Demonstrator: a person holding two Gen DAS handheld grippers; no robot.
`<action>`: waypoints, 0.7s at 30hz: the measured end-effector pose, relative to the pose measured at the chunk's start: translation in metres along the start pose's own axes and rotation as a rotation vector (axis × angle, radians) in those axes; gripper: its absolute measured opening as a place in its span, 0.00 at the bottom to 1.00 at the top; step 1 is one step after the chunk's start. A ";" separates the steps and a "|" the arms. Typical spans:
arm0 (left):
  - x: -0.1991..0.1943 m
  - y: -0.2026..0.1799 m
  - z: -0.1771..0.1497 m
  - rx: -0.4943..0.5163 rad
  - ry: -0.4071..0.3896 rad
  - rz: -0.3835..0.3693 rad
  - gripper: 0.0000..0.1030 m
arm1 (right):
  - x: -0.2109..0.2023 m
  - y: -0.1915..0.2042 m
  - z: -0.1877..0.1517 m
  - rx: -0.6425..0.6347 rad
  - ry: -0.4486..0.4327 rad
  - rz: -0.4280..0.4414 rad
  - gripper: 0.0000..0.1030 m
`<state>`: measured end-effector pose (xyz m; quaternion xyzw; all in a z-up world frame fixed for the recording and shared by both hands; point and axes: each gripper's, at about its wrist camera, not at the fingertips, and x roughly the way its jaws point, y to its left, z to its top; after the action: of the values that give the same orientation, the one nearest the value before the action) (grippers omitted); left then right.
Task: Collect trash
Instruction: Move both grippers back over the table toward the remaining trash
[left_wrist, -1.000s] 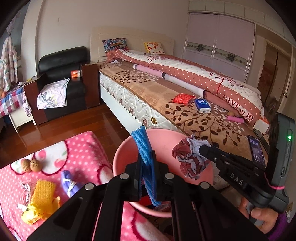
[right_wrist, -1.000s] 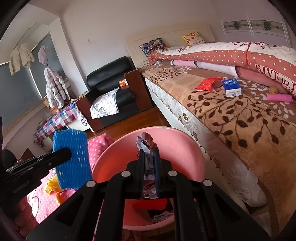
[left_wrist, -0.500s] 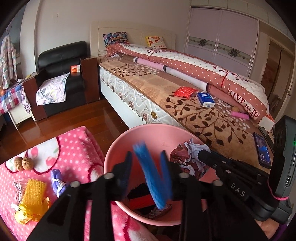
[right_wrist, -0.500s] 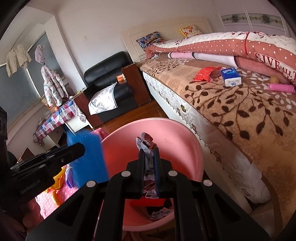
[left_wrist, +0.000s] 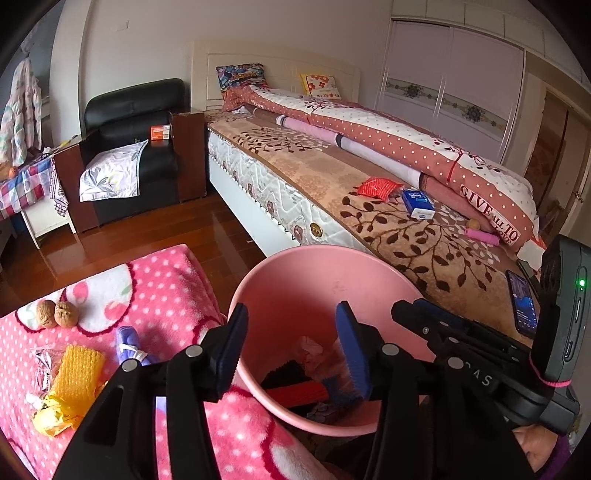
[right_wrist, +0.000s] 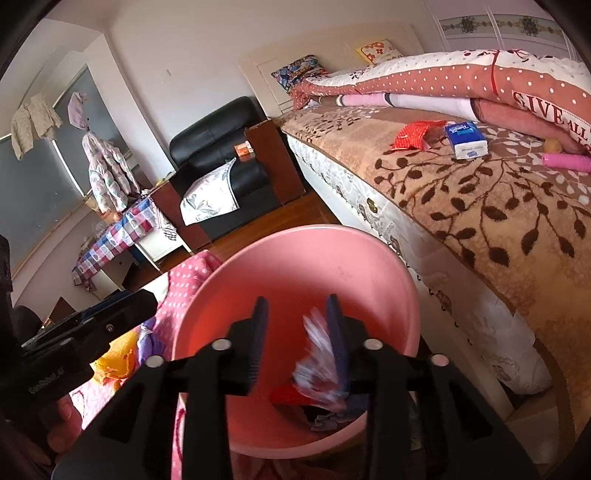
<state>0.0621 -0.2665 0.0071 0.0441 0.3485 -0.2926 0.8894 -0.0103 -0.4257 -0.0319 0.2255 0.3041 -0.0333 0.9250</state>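
The pink bin (left_wrist: 314, 252) (right_wrist: 295, 229) stands between the bed and a pink blanket. My left gripper (left_wrist: 291, 343) hangs over it, jaws opening wide, nothing between them. The blue foam net (left_wrist: 332, 392) lies inside the bin among other trash. My right gripper (right_wrist: 297, 306) is also above the bin with its jaws opening. A crumpled patterned wrapper (right_wrist: 317, 354) is blurred beside its right finger, loose and dropping. In each wrist view the other gripper shows at the side: the right gripper (left_wrist: 424, 319), the left gripper (right_wrist: 92, 325).
On the pink blanket (left_wrist: 166, 280) lie a yellow foam net (left_wrist: 77, 373), two walnuts (left_wrist: 55, 314), a purple wrapper (left_wrist: 127, 343) and foil scraps (left_wrist: 43, 363). The bed (left_wrist: 369, 229) holds a red packet (left_wrist: 378, 186), a tissue pack (left_wrist: 417, 203), a pink tube (left_wrist: 482, 236) and a phone (left_wrist: 522, 306).
Both grippers went from shut to open. The blue foam net fell out of the left one into the bin. The patterned wrapper has come free of the right one.
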 end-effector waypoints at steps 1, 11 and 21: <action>-0.002 0.001 0.000 -0.001 -0.002 -0.001 0.48 | -0.001 0.002 0.000 -0.004 -0.001 0.001 0.34; -0.035 0.020 -0.010 -0.033 -0.038 0.004 0.51 | -0.010 0.019 -0.006 -0.031 0.001 0.014 0.34; -0.078 0.052 -0.025 -0.065 -0.085 0.038 0.53 | -0.021 0.050 -0.014 -0.081 0.002 0.036 0.34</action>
<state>0.0299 -0.1784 0.0319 0.0092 0.3187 -0.2656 0.9098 -0.0249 -0.3763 -0.0099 0.1931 0.3023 -0.0041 0.9334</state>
